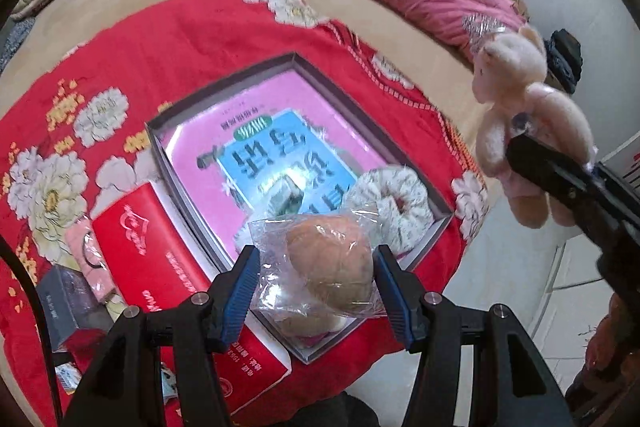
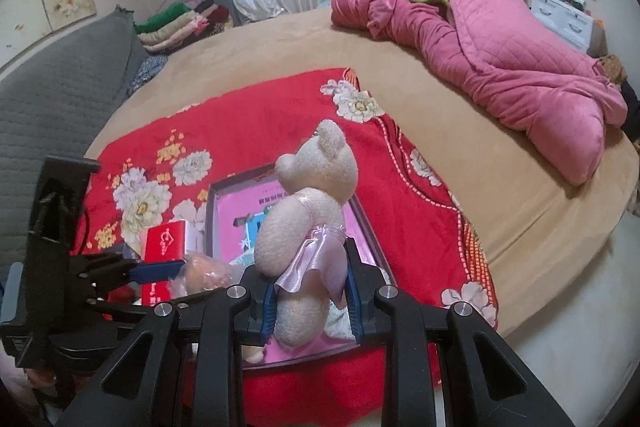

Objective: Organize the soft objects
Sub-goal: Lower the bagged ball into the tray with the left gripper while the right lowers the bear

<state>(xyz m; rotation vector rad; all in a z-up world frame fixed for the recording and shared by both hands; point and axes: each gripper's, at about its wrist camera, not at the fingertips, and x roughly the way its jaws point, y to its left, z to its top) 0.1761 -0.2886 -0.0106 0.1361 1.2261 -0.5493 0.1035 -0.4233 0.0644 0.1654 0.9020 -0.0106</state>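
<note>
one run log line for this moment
left gripper: holds bagged bun | right gripper: holds teddy bear | tray: scrunchie inside

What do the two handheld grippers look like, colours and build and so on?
Both match: the left gripper and right gripper have angular black plastic frames with triangular cut-outs, round silver bolt heads at the pivots, and two fingers lined with ribbed blue pads. No cables or markings are visible.

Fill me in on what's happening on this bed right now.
A person is sorting soft things with a gripper in each hand. The left gripper is shut on a bagged bun-shaped squishy, above the near corner of an open shallow box lying on a red floral blanket. The right gripper is shut on a cream teddy bear in a pink dress, also over the box. A fluffy scrunchie already lies inside.
</note>
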